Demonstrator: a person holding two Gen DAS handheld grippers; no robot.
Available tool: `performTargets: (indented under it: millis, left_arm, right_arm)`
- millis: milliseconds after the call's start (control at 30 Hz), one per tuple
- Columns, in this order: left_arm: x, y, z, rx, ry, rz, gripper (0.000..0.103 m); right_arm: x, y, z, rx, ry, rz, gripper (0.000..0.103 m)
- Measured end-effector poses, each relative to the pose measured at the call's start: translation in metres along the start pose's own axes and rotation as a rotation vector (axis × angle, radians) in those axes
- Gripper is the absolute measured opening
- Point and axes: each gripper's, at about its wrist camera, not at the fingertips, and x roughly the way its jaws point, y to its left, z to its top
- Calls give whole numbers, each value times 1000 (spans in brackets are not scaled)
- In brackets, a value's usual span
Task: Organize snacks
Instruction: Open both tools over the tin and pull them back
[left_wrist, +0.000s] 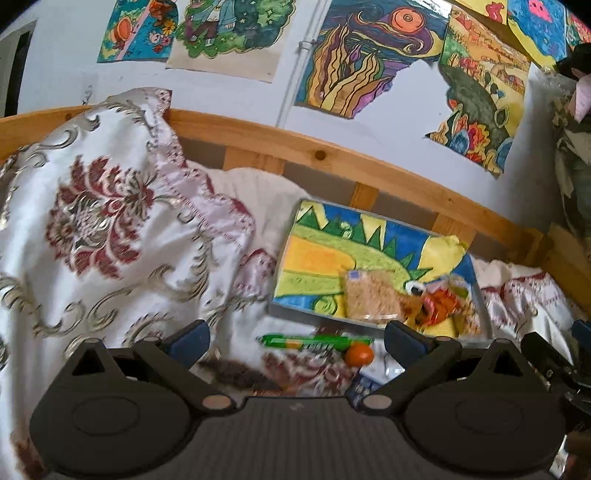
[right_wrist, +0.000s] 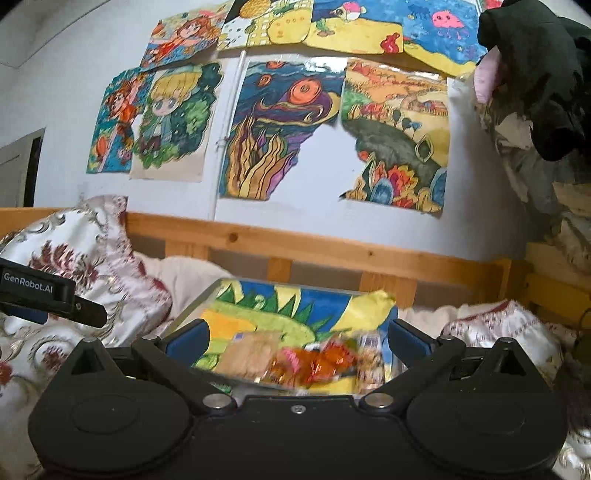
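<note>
**Both grippers wide open and empty over the snack tray**

"GenRobot.AI" readable in white on the black body of the left gripper (right_wrist: 51, 295), at the left edge of the right wrist view; no other writing legible, snack labels blurred.

Painted tray (left_wrist: 321, 236) lying on the bedspread (left_wrist: 92, 206) in front of the wooden rail (left_wrist: 332, 155). On the tray's near right part: a pale crumbly snack pack (left_wrist: 369, 295), orange-red wrappers (left_wrist: 439, 302) just beside it to the right.

Only in the left wrist view: a green packet (left_wrist: 314, 341) and a small orange fruit (left_wrist: 359, 355) on the bedspread just in front of the tray, a blue-and-white pack (left_wrist: 360, 386) nearer still. Only in the right wrist view: the topmost row of drawings (right_wrist: 354, 26) on the wall above the tray.

Left gripper (left_wrist: 295, 339) spread wide, nothing between its pads, hanging just short of the tray. Right gripper (right_wrist: 295, 341) at full spread too, gripping nothing, tray and snacks framed between its fingers.
</note>
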Motion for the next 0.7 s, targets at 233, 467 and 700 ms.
performTargets:
  millis: [233,467,700]
  left_arm:
    - [-15,7,-19,4,12,5,102]
    - [-17,7,-40,49,58,-2,102]
    - [-16,0,-53,111,84,-17,102]
  right_arm:
    - [-22,8,-8,27,50,3,102]
    - [-32,11,-16,48,120,14,102]
    - [-34,15,-25,52,195,37,102]
